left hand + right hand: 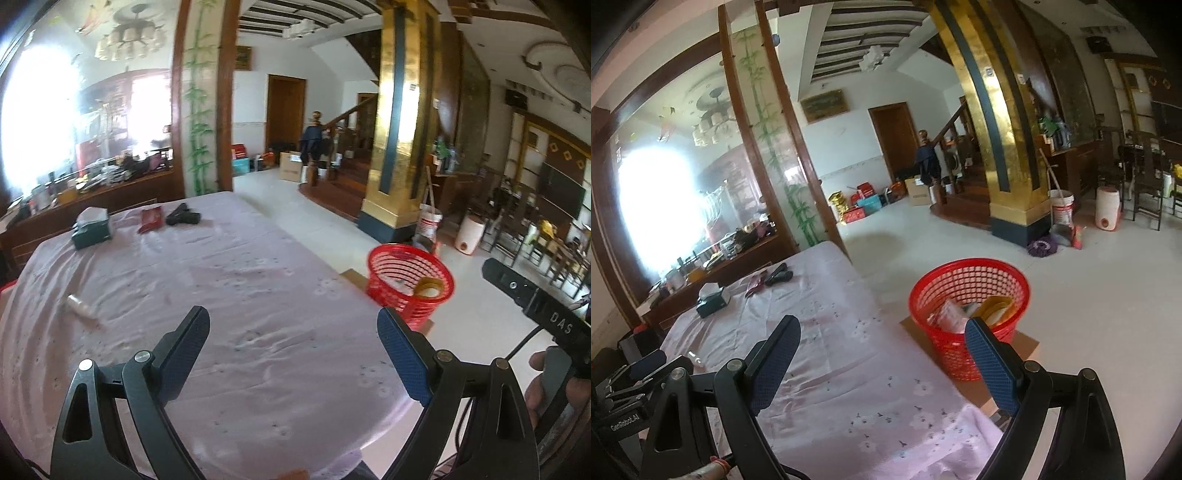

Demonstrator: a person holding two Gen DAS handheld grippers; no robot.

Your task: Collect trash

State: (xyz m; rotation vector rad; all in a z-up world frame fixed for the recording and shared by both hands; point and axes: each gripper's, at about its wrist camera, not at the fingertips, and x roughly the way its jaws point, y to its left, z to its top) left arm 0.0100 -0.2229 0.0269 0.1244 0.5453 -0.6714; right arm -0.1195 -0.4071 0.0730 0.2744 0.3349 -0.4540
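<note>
Left gripper [293, 343]: jaws spread wide, nothing between them and nothing touched; it hangs over the pink flowered tablecloth [229, 280] near the table's front edge.

Right gripper [882, 354]: jaws equally far apart and empty, held above the cloth's right border, aimed partly at the red basket [967, 291].

Trash on the table: a small whitish crumpled piece, perhaps a wrapper or little bottle [82, 306], lies to the left of the left gripper, near but apart from it. It looks like the one loose scrap within easy reach.

Far end of the table: a red packet [150, 218], a black object [183, 218] just beside it, and a green tissue box [91, 228]. Whether the packet counts as trash cannot be told.

Basket: stands on a cardboard sheet [1023, 341] on the floor just beside the table's right edge; it holds papers and a yellow-brown item, so collecting seems well along.

Risk, grasp: the whitish scrap is low and light; closing on it could pinch the loose cloth as well and drag it.

Risk, carry: the basket sits below table level on the opposite side, so an early release would drop the scrap on the floor or cloth.

Risk, selection: the tissue box and black object probably belong; grabbing them would be a mistake.
</note>
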